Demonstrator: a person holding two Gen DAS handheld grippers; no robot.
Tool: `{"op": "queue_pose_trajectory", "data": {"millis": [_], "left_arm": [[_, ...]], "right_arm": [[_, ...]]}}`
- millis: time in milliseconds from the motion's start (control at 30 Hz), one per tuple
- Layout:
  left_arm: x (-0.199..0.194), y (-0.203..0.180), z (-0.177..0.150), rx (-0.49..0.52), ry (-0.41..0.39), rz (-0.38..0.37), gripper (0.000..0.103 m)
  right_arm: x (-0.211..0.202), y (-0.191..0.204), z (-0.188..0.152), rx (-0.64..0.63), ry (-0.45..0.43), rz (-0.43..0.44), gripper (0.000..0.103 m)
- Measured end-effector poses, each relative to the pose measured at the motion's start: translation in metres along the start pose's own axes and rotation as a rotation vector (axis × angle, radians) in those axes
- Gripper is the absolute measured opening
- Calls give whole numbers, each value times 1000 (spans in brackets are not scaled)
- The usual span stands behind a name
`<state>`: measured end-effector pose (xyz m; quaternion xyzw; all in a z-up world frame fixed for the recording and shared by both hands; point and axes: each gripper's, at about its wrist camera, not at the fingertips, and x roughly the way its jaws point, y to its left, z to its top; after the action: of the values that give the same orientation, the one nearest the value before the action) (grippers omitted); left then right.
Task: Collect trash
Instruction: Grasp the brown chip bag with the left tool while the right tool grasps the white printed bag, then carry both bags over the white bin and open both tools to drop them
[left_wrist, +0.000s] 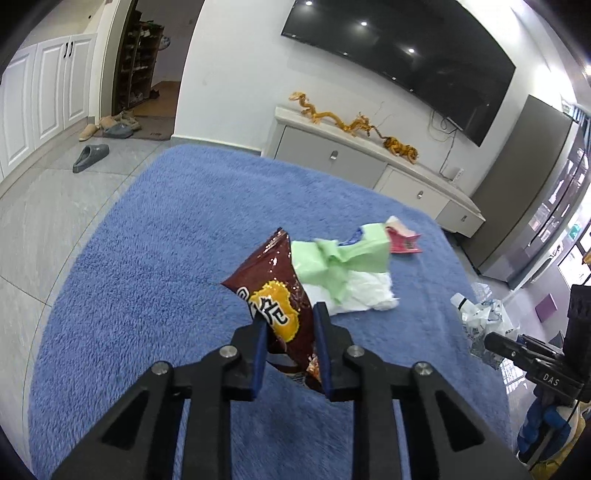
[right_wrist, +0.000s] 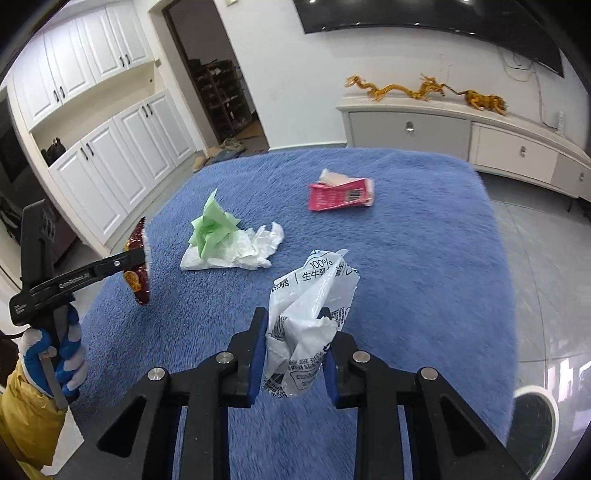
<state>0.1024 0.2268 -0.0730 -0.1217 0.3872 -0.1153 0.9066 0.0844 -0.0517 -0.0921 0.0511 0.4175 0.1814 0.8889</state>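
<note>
A fluffy blue rug (right_wrist: 406, 229) covers the surface in a living room with white cabinets (right_wrist: 110, 155) at ten o'clock and a low sideboard (right_wrist: 461, 136) at one o'clock. The left gripper (left_wrist: 290, 319) grasps a brown snack bag (left_wrist: 275, 291); the right gripper (right_wrist: 293, 321) clamps a white plastic wrapper (right_wrist: 310, 306). Green-and-white tissue (right_wrist: 225, 240) and a pink carton (right_wrist: 341, 194) lie at twelve o'clock.

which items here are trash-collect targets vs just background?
Job:
brown snack bag, held in left gripper
white plastic wrapper, held in right gripper
green paper on white tissue
pink carton

Background:
blue rug
grey slipper
gold dragon figure
TV
</note>
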Motion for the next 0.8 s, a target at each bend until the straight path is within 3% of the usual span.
{"op": "queue_pose_trajectory", "data": {"millis": [233,367,533,800], "left_arm": [[-32,-36,3,52,-36,-43,22],[-43,-73,4,105,-41,-106,22],[-41,-139,6,182,-20,-224,22],[-11,-260,-12,335,77,-392,22]], "right_arm": [[-51,-17,-19,51,-81,-40,25],[-84,-35,-35,88,-131,-79,25],[-123,-71,-60,166,-181,-137,25],[-179,-152,-117,312,-212,-310,25]]}}
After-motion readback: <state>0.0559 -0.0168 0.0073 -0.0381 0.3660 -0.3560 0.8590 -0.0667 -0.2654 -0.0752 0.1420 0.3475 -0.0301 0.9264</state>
